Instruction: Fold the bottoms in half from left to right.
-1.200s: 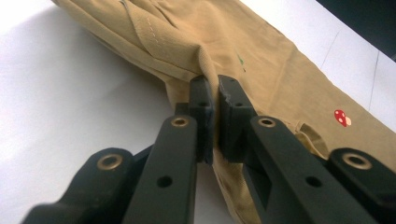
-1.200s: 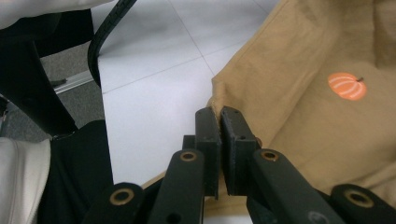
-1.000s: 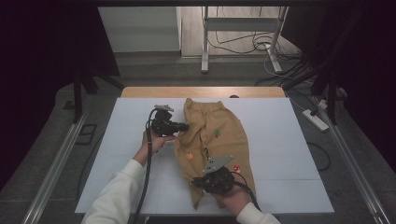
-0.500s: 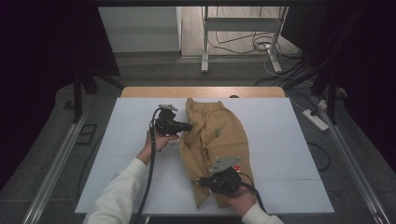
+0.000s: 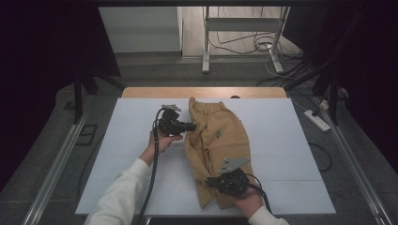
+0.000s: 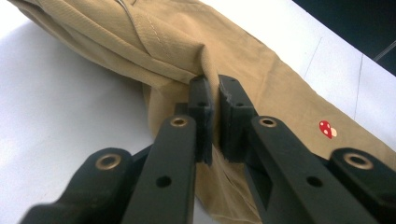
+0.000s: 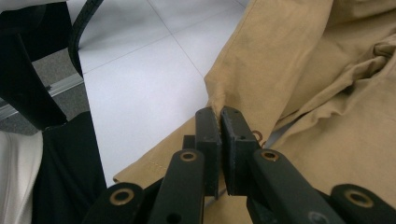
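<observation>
Tan trousers (image 5: 217, 143) lie along middle of white table (image 5: 291, 140). Left gripper (image 5: 191, 126) pinches fabric fold at trousers' left edge; right gripper (image 5: 210, 180) clamps near-end leg, likely to fold/straighten.

No readable text or labels.

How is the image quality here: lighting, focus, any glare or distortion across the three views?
High view: the white table is evenly lit, its surroundings dark, and the tan trousers look sharp. Left gripper view: the left tongs are soft up close, the fabric weave crisp, the tabletop nearly washed out. Right gripper view: the right tongs are slightly blurred, with dark shadow at the left edge.
</observation>
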The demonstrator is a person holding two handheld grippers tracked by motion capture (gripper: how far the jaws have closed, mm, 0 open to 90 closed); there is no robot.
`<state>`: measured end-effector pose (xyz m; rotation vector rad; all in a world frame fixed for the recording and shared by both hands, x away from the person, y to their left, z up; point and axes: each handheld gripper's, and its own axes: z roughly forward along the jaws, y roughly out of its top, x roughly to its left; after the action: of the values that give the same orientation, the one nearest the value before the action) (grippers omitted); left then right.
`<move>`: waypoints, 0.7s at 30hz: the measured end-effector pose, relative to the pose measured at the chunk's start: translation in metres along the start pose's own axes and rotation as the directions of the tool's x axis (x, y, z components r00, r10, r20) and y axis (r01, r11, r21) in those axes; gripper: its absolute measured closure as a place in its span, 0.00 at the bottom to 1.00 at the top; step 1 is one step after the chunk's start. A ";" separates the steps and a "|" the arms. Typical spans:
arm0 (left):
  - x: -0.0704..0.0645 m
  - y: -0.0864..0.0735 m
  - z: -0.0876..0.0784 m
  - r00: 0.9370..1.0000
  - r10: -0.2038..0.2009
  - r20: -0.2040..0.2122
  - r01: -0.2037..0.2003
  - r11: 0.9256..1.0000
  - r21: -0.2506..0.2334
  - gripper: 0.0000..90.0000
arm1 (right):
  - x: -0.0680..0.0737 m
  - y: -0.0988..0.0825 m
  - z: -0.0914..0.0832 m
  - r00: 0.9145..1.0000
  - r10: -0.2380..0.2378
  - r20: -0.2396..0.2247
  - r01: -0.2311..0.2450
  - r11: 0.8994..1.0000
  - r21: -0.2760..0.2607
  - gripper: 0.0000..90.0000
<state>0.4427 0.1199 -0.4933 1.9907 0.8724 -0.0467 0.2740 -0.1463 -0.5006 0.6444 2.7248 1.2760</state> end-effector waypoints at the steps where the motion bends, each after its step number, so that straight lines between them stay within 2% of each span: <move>1: 0.000 0.000 0.000 1.000 0.000 0.001 0.000 1.000 -0.003 0.93 | 0.000 0.000 -0.001 1.000 0.001 0.003 -0.001 1.000 0.001 0.95; 12: -0.005 0.005 0.004 1.000 0.013 0.005 -0.013 1.000 -0.004 0.93 | -0.001 -0.003 -0.006 1.000 0.004 0.010 -0.004 1.000 -0.001 0.95; 21: -0.009 0.011 0.010 1.000 0.024 0.003 -0.024 1.000 0.002 0.93 | -0.004 -0.005 -0.016 1.000 0.015 0.023 -0.014 1.000 -0.017 0.95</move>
<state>0.4459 0.1036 -0.4876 2.0027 0.8464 -0.0369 0.2719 -0.1625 -0.4944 0.6747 2.6929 1.2844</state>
